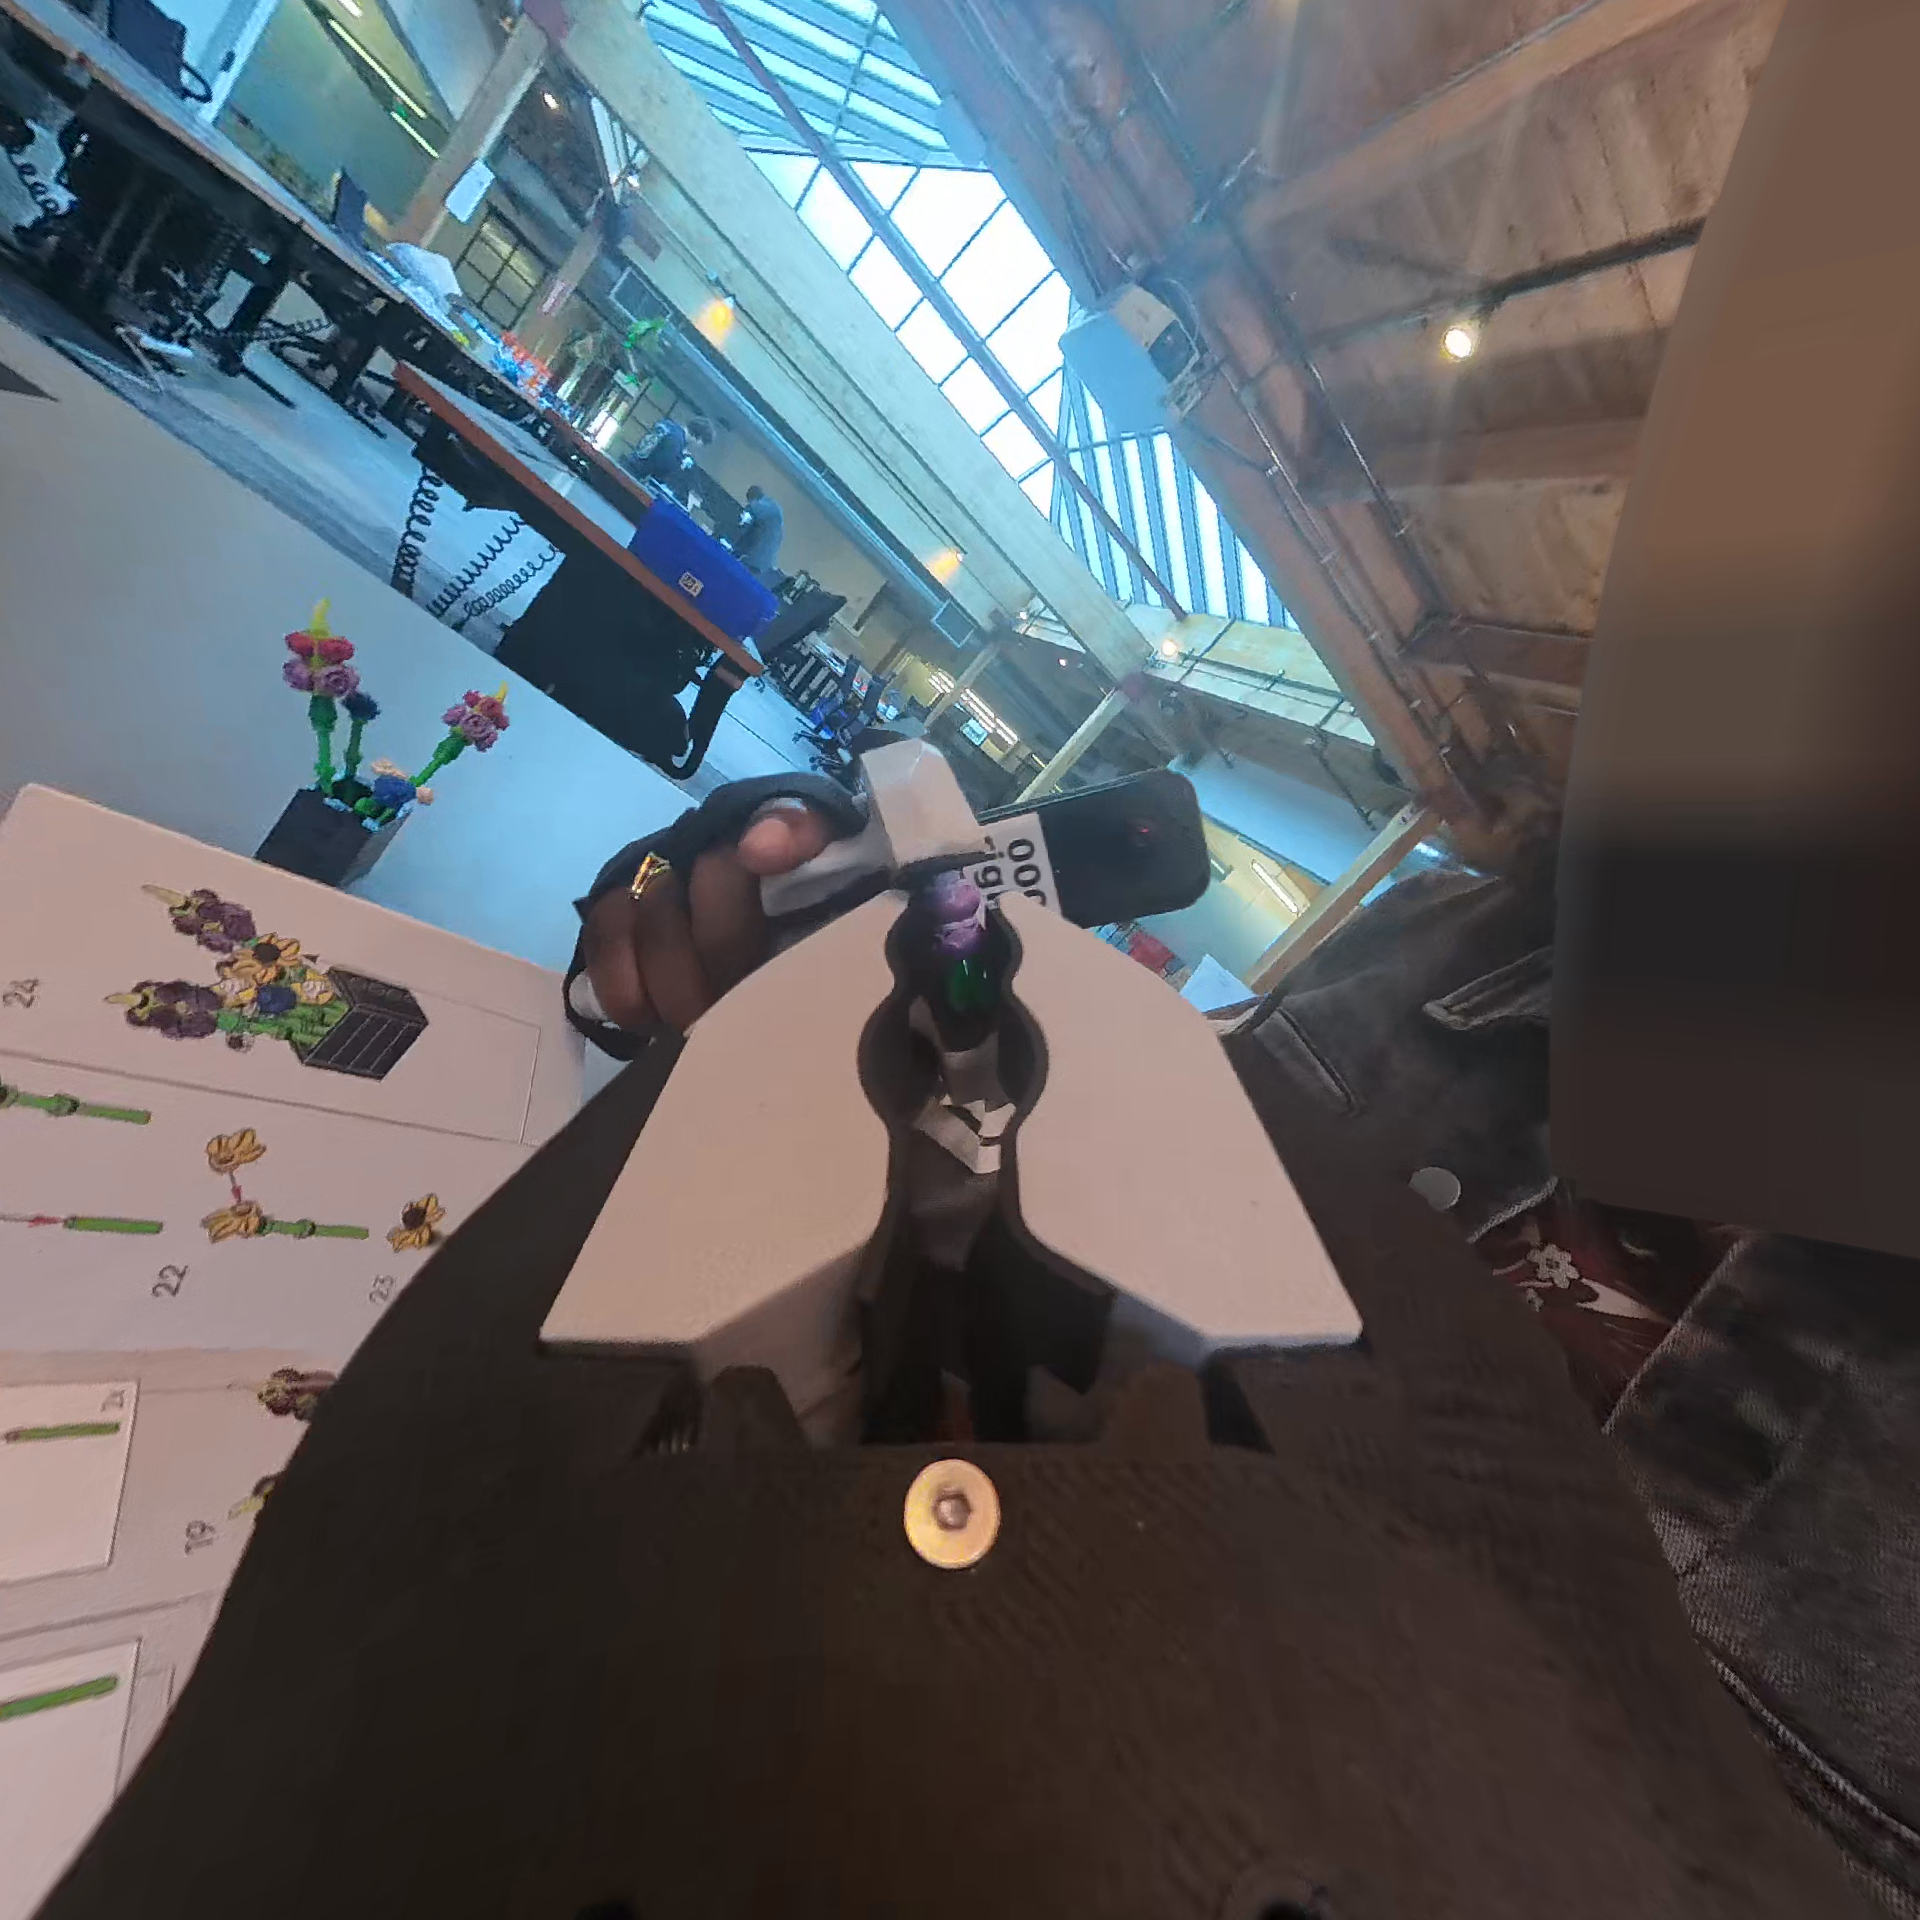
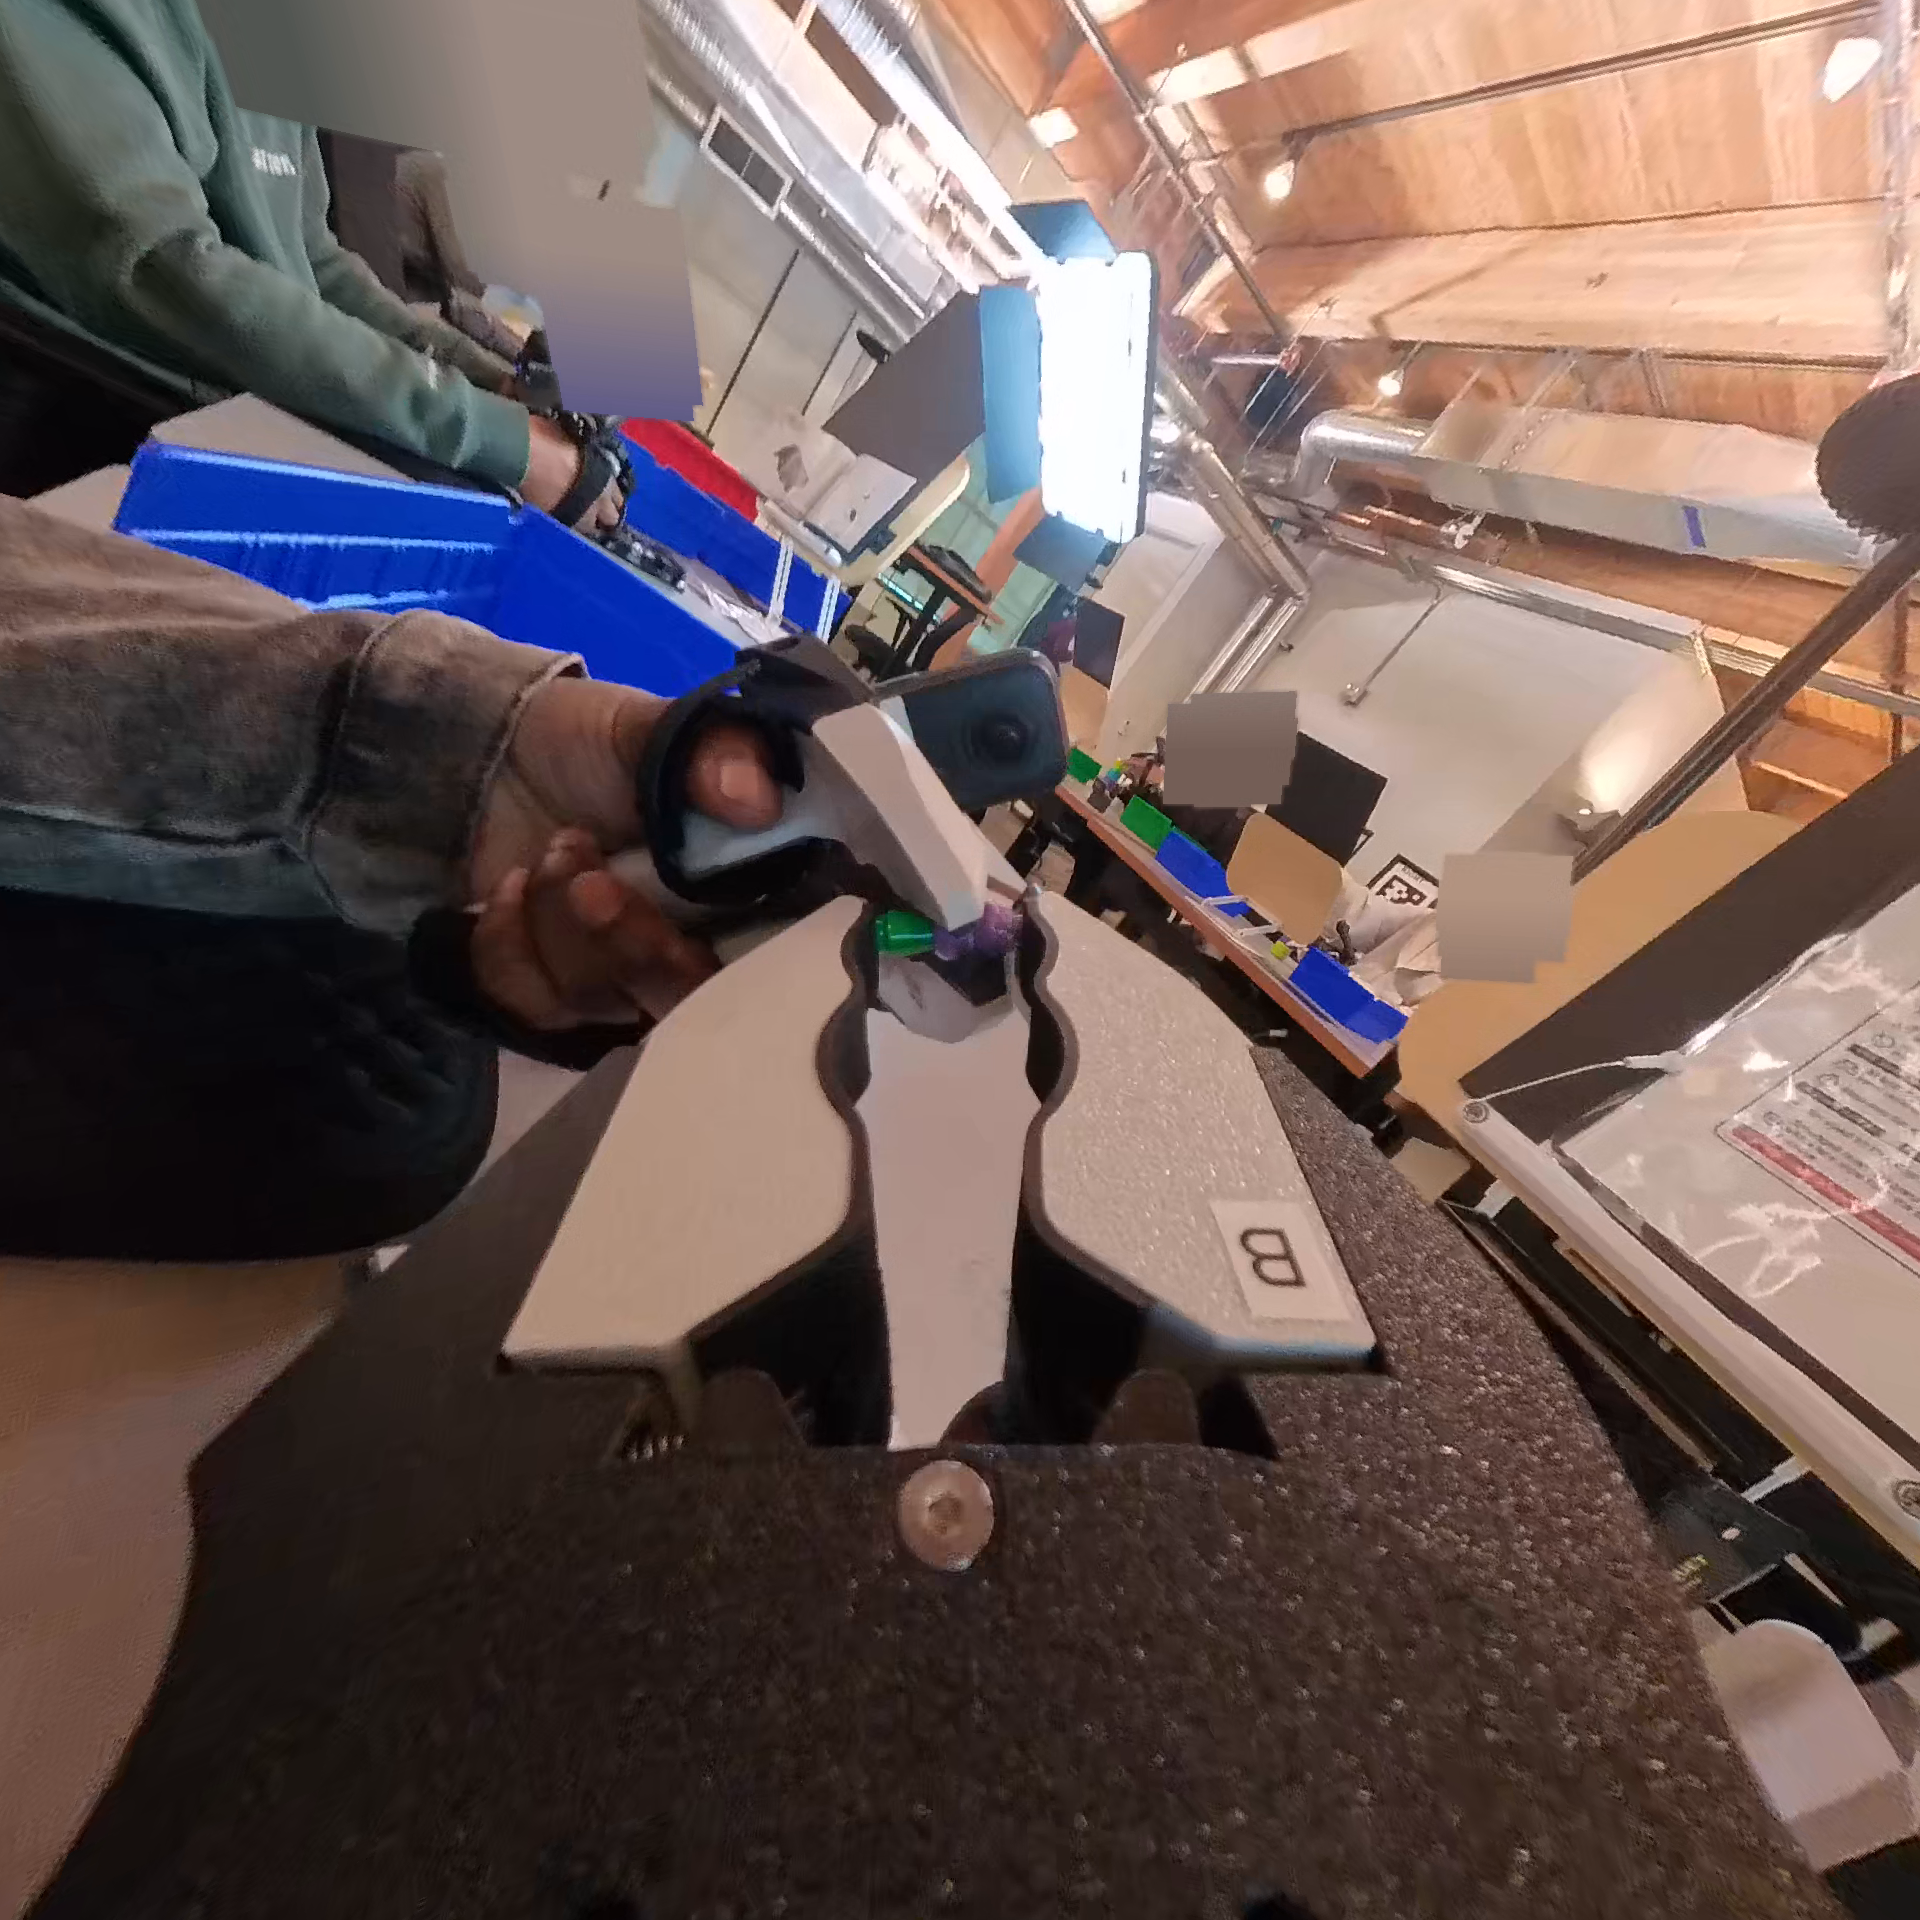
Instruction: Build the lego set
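Wooden ceiling beams (image 1: 1455, 312) fill the background. Left gripper (image 1: 954, 971) is clenched on a green stem (image 1: 964, 982) at its fingertips; right gripper (image 2: 940, 940) grasps the purple flower (image 2: 982, 932) on that stem. Beyond, an instruction booklet (image 1: 260, 1143) lies on the table (image 1: 125, 623) near a built flower pot (image 1: 353, 748).

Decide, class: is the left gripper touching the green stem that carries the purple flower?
Touching. The left wrist view shows the left gripper closed on the green stem, purple flower poking out beyond its tips.

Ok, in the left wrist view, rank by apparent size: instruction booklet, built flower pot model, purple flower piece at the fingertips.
1. Instruction booklet
2. Built flower pot model, though it stands farther off
3. Purple flower piece
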### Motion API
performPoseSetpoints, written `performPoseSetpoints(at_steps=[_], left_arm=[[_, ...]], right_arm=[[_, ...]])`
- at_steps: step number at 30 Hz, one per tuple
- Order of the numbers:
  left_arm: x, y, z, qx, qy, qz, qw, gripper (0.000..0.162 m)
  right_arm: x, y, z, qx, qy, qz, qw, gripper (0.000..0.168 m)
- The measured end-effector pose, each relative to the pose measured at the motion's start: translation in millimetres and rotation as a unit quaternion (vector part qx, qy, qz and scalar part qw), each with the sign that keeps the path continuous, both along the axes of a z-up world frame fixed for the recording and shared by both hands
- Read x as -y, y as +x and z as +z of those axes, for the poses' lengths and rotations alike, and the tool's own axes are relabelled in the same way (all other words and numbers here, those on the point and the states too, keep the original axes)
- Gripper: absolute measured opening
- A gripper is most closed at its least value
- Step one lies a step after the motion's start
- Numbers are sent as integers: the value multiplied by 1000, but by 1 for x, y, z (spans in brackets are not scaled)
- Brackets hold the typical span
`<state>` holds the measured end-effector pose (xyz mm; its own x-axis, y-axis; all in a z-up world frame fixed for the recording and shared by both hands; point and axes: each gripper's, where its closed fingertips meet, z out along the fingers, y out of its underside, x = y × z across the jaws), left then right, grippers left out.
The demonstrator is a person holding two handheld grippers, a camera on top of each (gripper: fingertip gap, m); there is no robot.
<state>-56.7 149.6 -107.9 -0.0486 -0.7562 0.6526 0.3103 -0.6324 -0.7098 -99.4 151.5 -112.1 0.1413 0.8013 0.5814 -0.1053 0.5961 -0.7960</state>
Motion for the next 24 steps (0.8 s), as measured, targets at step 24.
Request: performPoseSetpoints(at_steps=[24], left_arm=[[-40, -50, 21, 13, 69, 241, 968, 34]], right_arm=[[-23, 32, 33, -110, -156, 41, 981, 26]])
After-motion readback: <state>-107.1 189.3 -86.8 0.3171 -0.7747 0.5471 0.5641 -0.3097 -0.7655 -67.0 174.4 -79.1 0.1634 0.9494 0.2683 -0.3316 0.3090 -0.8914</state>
